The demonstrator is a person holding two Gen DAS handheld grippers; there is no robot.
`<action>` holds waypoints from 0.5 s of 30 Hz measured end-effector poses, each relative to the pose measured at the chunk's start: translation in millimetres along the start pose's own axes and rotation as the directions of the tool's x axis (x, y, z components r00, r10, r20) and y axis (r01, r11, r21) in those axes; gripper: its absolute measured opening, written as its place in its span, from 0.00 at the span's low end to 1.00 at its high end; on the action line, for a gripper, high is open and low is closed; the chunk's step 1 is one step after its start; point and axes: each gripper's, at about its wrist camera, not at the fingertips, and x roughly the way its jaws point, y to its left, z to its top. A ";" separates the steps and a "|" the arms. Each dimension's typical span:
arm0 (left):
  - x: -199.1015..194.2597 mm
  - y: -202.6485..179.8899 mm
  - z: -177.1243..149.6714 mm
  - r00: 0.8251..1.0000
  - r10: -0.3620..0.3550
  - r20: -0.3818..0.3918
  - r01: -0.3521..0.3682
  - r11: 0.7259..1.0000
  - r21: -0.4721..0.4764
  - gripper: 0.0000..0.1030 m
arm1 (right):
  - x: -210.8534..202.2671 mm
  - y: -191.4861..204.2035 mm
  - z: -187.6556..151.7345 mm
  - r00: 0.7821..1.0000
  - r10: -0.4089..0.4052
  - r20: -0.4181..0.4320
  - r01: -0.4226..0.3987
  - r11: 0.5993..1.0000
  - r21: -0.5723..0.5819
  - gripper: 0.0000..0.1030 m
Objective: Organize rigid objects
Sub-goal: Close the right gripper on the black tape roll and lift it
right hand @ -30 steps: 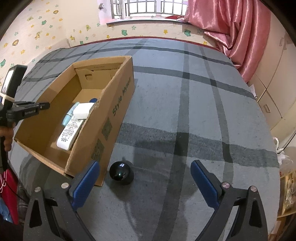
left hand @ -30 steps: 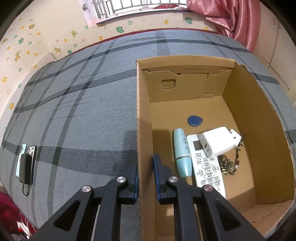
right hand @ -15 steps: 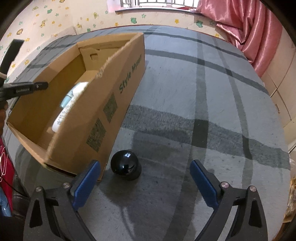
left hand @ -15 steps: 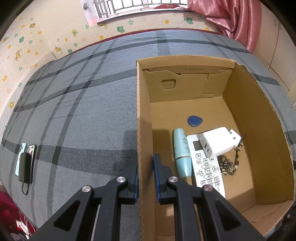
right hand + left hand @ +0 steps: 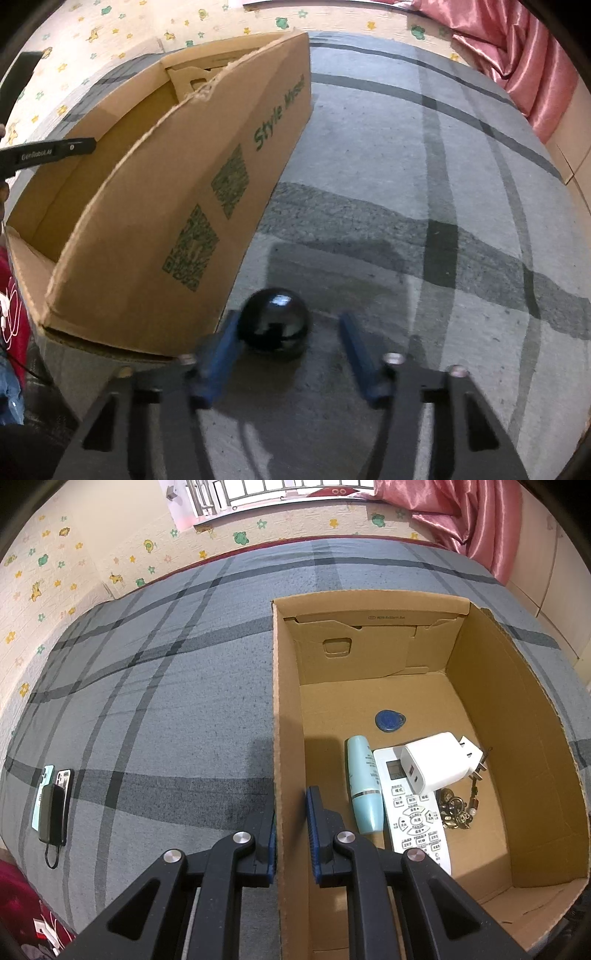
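Right gripper [image 5: 286, 345] dropped lower, half closed around black ball [image 5: 274, 322], no squeeze yet; left gripper [image 5: 290, 834] same, clamping box wall [image 5: 286, 738], so pickup looks imminent

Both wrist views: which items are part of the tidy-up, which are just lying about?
Job:
cardboard box
black ball
remote
white charger
teal tube
blue tag
keys

Lying about:
phones
pink curtain

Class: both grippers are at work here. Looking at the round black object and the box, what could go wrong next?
1. The glossy black ball touches only one blue pad of the right gripper; closing off-centre could squirt it away.
2. It lies close to the brown cardboard box, so that finger might snag the wall.
3. The left gripper pinches one wall, so a bump could tilt the box.
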 end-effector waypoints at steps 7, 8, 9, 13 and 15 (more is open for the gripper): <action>-0.1 -0.6 0.2 1.000 0.004 0.002 -0.004 1.000 0.005 0.14 | -1.3 1.7 -1.4 1.000 -0.011 0.004 0.011 1.000 0.007 0.39; 0.1 -0.6 0.2 1.000 0.004 0.002 -0.004 1.000 0.005 0.14 | -1.4 1.0 -0.3 1.000 -0.015 0.005 0.015 1.000 0.008 0.39; 0.1 -0.7 0.2 1.000 0.004 0.002 -0.004 1.000 0.006 0.14 | -2.5 0.6 -0.6 1.000 -0.021 0.005 0.021 1.000 0.007 0.39; -0.2 -0.6 0.4 1.000 0.003 0.000 -0.003 1.000 0.003 0.14 | -9.2 -1.4 -0.9 0.999 -0.032 0.010 0.032 0.999 0.020 0.39; 0.0 -0.5 0.6 1.000 0.005 0.001 -0.005 1.000 0.007 0.14 | -13.9 -2.3 0.3 0.999 -0.039 0.016 0.039 0.999 0.024 0.39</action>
